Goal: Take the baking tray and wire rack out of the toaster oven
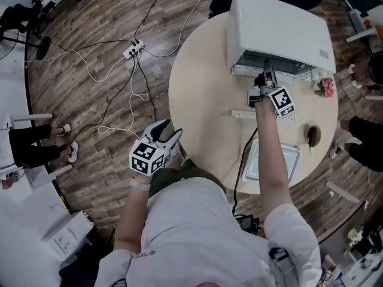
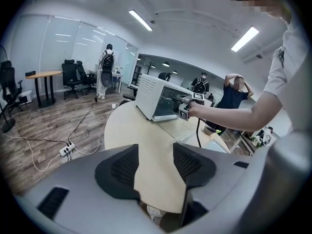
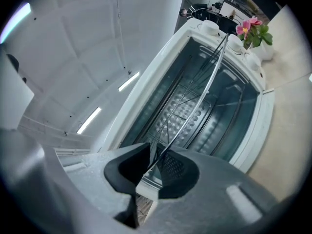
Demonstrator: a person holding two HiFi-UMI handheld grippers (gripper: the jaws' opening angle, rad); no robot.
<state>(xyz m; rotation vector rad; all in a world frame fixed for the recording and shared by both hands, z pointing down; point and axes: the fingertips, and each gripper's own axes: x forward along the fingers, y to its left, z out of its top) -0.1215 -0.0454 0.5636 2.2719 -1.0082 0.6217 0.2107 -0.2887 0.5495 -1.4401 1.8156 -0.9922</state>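
One-handed: pinches wire rack (image 3: 209, 77) by its front rod in right gripper (image 3: 155, 162), rack lying straight ahead inside toaster oven (image 1: 275, 31). Holds left gripper (image 2: 156, 167) spread, empty, well apart

The toaster oven (image 1: 278, 31) is showing a white casing, with a dimpled silver wall inside. The wire rack (image 3: 209, 77) is gleaming silver. The round table (image 1: 203, 100) is looking pale beige, and the floor (image 1: 90, 28) is showing dark brown wood planks crossed by white cables (image 1: 108, 70). The left gripper (image 1: 169, 130) and the right gripper (image 3: 156, 152) are bearing black-and-white square markers, with grey bodies and black meshed pads (image 2: 124, 167). At the far right, a flower (image 3: 251, 27) is showing pink over green leaves. On the near side, the baking tray (image 1: 286, 163) is looking pale grey.
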